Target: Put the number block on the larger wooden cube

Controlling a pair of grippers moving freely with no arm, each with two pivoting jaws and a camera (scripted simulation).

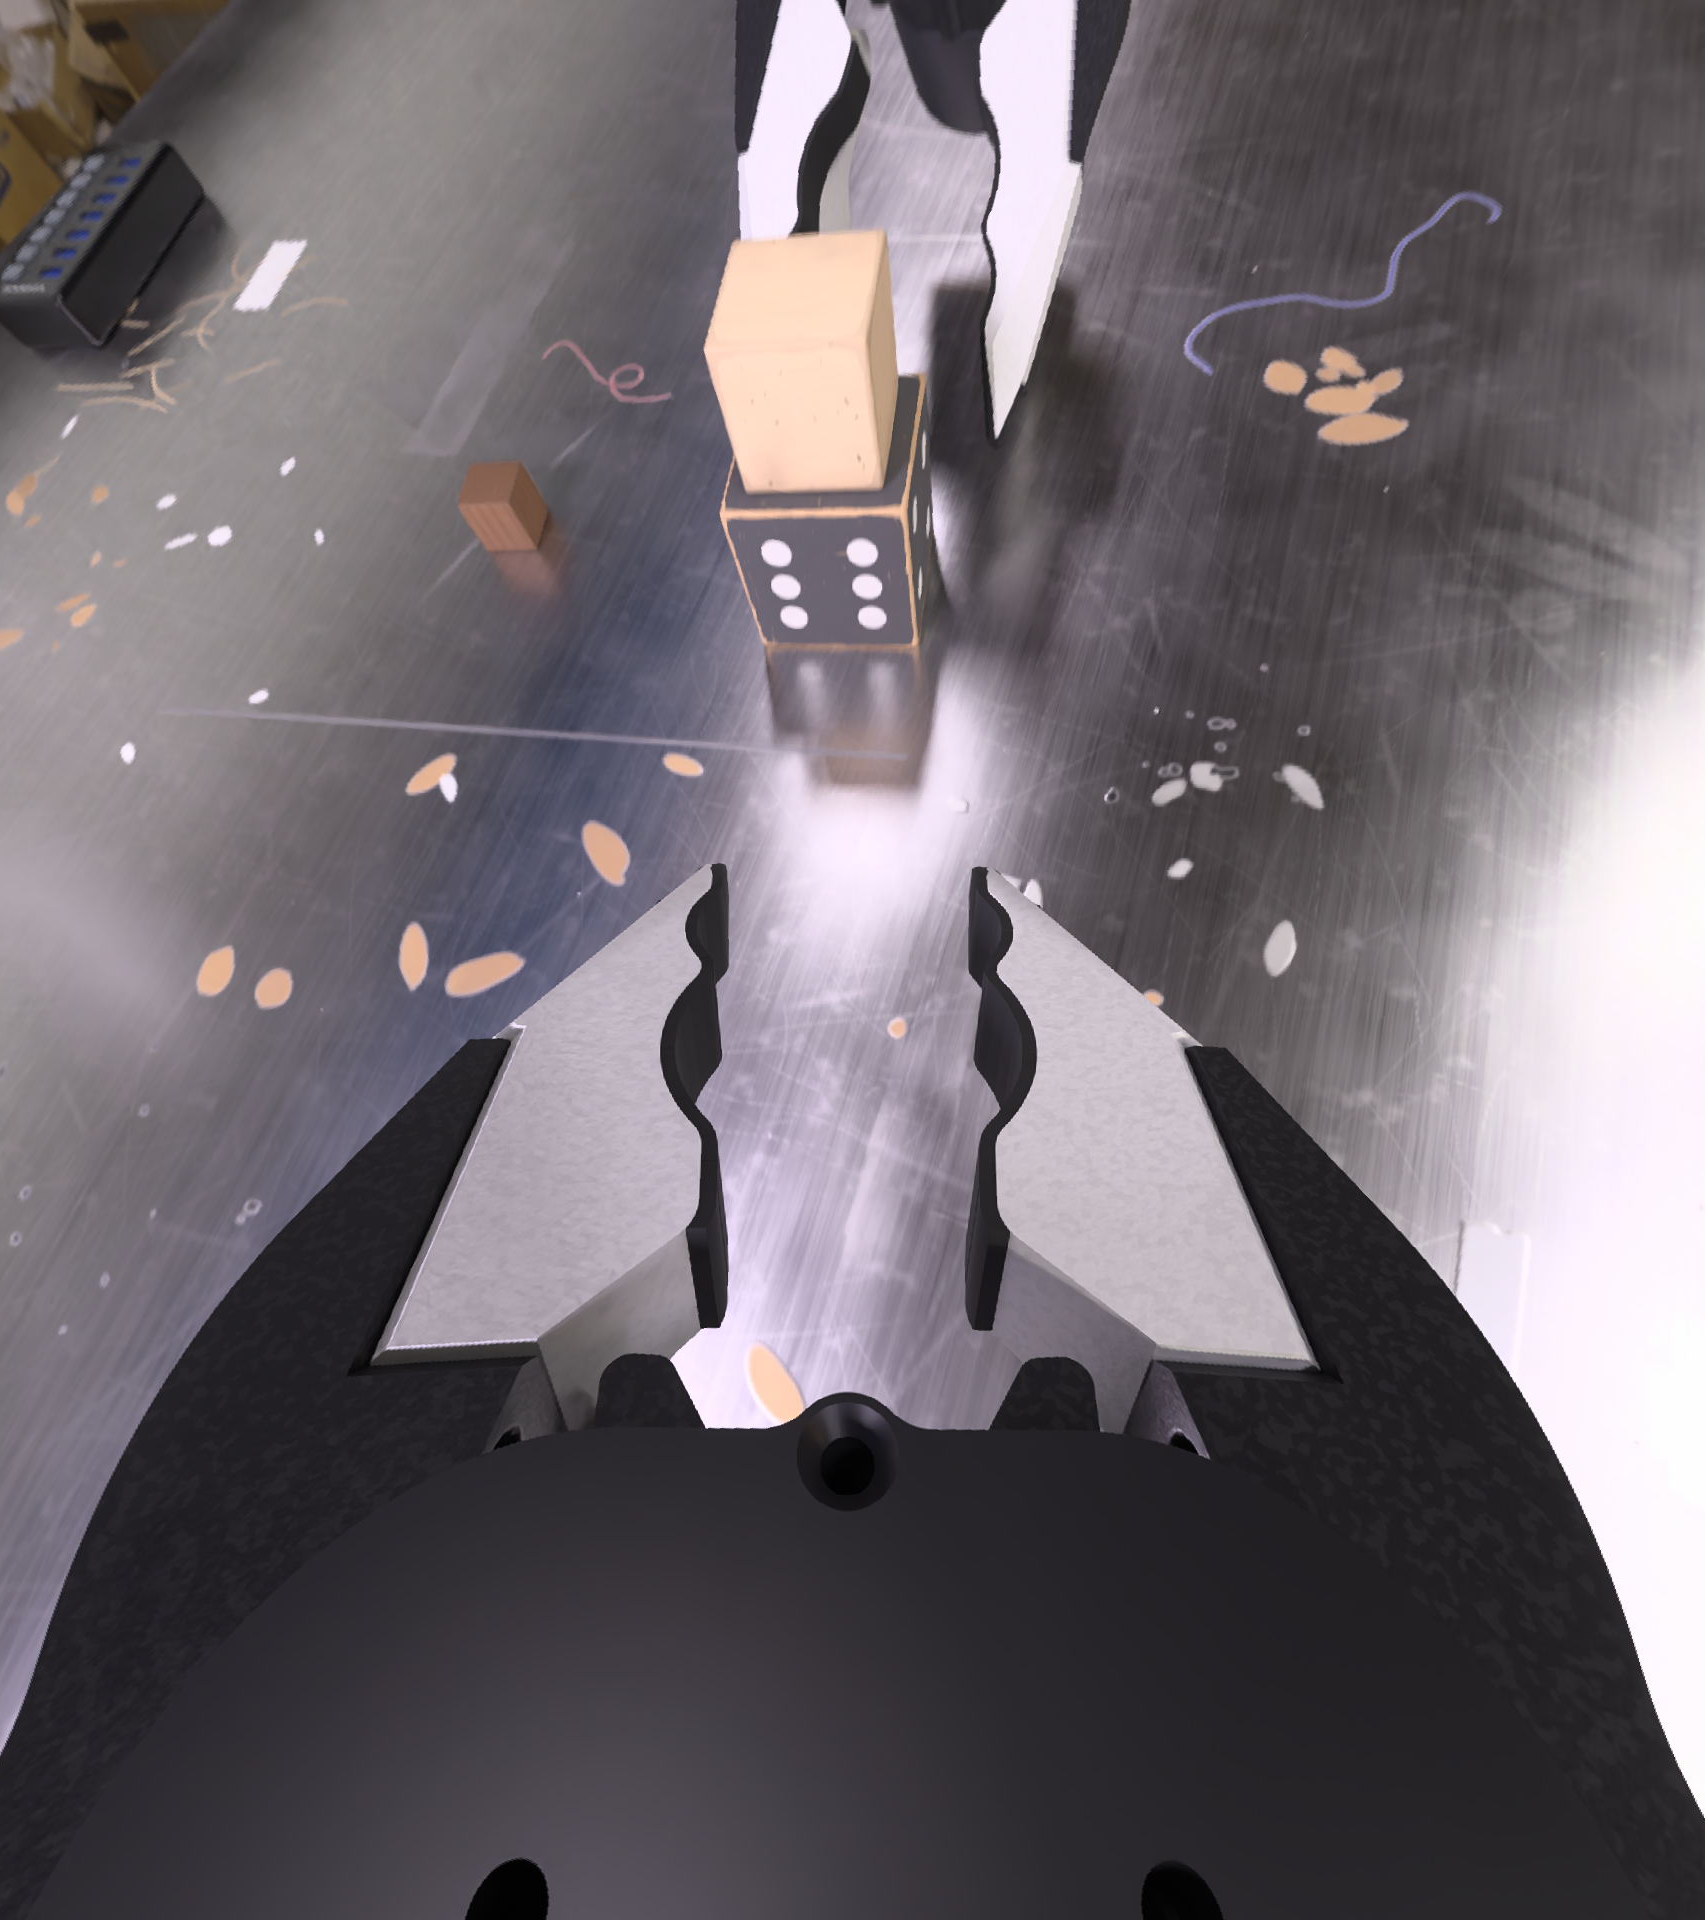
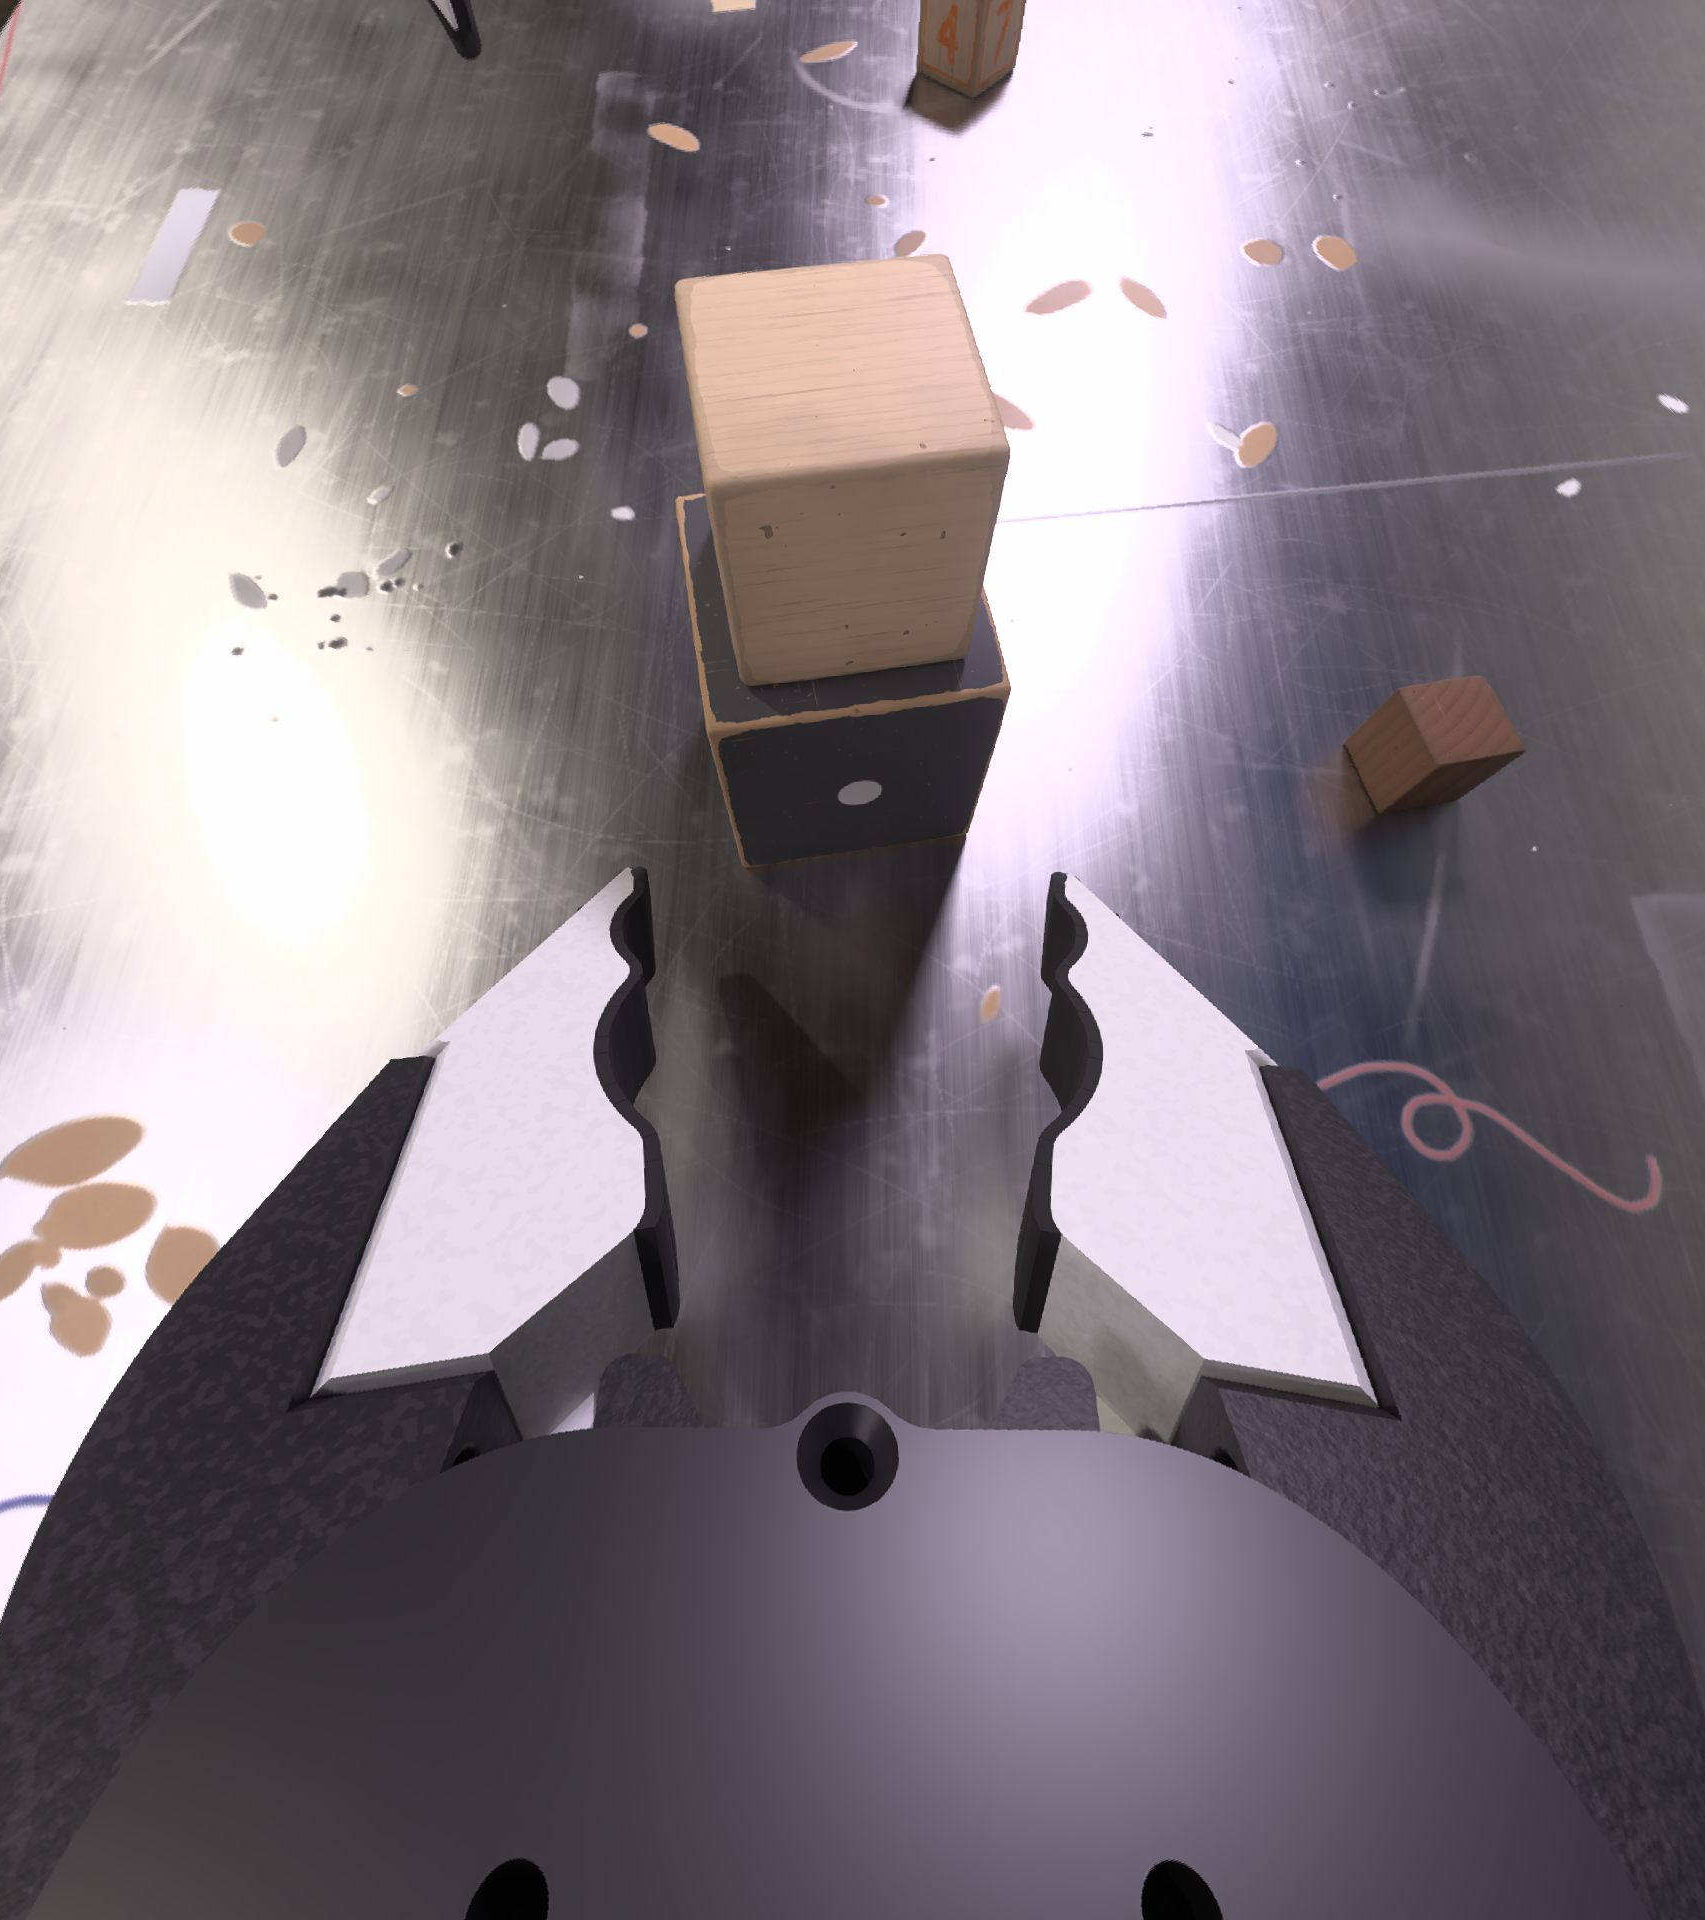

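Both claws sit empty with their jaws parted: the left claw (image 1: 848,894) low over the scratched metal surface (image 1: 1450,727), the right claw (image 2: 848,894) just short of a two-block stack. That stack is the larger wooden cube (image 2: 843,468), pale and light-grained, sitting on a black die (image 2: 853,774) with white pips, and its top face is bare. The number block (image 2: 967,47) stands far down the surface at the top edge of the right wrist view, well apart from the stack, untouched. A small brown cube (image 2: 1435,743) lies off to one side, not part of the job.

So the pick comes first, by my reading. The right claw faces the number block but the stack stands between, so it should lift and go over or swing wide rather than push through. Square the jaws to two flat faces, close mid-height, lift straight. The placement is the delicate bit: the pale cube sits slightly off-centre on the die, so come down vertically, centre the block, and release gently or the whole tower may topple.
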